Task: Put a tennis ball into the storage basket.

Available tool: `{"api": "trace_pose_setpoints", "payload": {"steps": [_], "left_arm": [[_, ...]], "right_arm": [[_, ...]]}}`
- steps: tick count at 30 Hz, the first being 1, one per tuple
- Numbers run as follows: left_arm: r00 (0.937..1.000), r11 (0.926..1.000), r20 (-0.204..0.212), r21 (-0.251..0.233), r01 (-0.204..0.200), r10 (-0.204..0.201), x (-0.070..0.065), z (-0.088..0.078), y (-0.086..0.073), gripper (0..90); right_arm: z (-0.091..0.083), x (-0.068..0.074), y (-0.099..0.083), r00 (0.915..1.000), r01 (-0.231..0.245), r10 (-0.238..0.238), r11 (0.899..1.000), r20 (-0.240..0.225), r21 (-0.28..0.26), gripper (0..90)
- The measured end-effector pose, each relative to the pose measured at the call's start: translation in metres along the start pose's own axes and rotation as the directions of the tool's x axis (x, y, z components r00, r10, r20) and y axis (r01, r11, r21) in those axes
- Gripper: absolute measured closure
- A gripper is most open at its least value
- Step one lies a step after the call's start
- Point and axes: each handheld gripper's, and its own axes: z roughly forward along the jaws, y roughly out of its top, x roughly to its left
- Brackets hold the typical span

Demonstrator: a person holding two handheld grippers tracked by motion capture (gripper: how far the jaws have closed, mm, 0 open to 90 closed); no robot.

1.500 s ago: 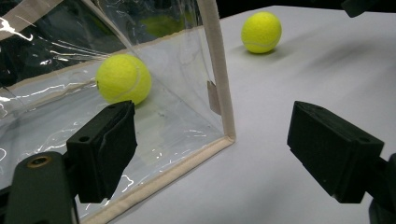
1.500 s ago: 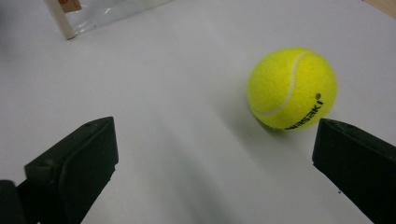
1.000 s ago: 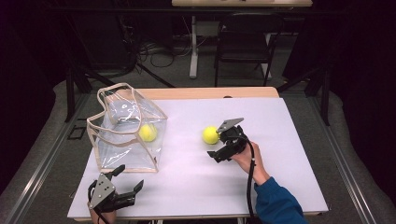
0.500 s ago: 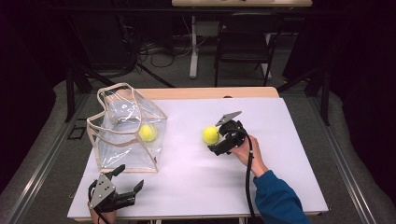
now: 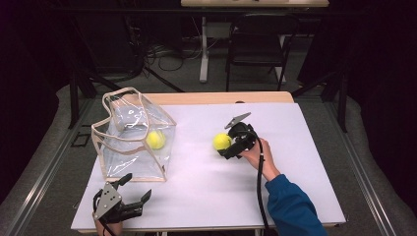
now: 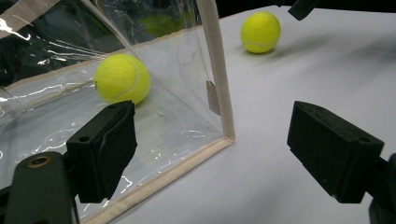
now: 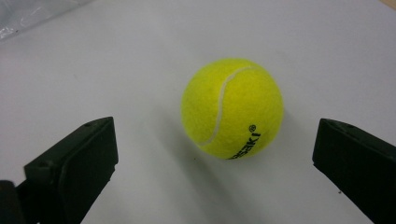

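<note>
A yellow tennis ball [image 5: 222, 141] lies on the white table, and it sits between the wide-apart jaws of my right gripper [image 5: 227, 147] without touching them. In the right gripper view the ball [image 7: 232, 108] rests just ahead of that open gripper [image 7: 219, 140]. A second tennis ball [image 5: 156, 139] lies inside a clear plastic bag [image 5: 133, 142] with beige trim at the left. My left gripper [image 5: 136, 188] stands open and empty near the front edge, pointing at the bag's corner [image 6: 219, 93]. In the left gripper view both balls show, one inside the bag [image 6: 122, 78] and one beyond it [image 6: 260, 31].
The white tabletop [image 5: 295, 187] has free room at the right and front. A bare wooden strip [image 5: 216, 97] runs along the far edge. A chair [image 5: 255, 44] and cables stand on the floor behind the table.
My right gripper has edged a little closer to the free ball. The left gripper, the bag and both balls have stayed in place.
</note>
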Motion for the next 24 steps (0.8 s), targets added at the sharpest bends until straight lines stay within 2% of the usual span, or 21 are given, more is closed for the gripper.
{"api": "trace_pose_setpoints", "payload": {"steps": [14, 24], "left_arm": [[1.0, 1.0, 0.0, 0.0, -0.001, 0.001, 0.0, 0.001, 0.0, 16.0], [1.0, 1.0, 0.0, -0.002, -0.001, 0.001, 0.0, 0.0, 0.0, 16.0]], "right_arm": [[0.008, -0.006, 0.006, 0.9998, -0.016, 0.017, 0.999, -0.01, 0.03, 0.0], [0.021, -0.009, 0.012, 0.9997, -0.013, 0.014, 0.998, -0.018, 0.061, 0.0]]}}
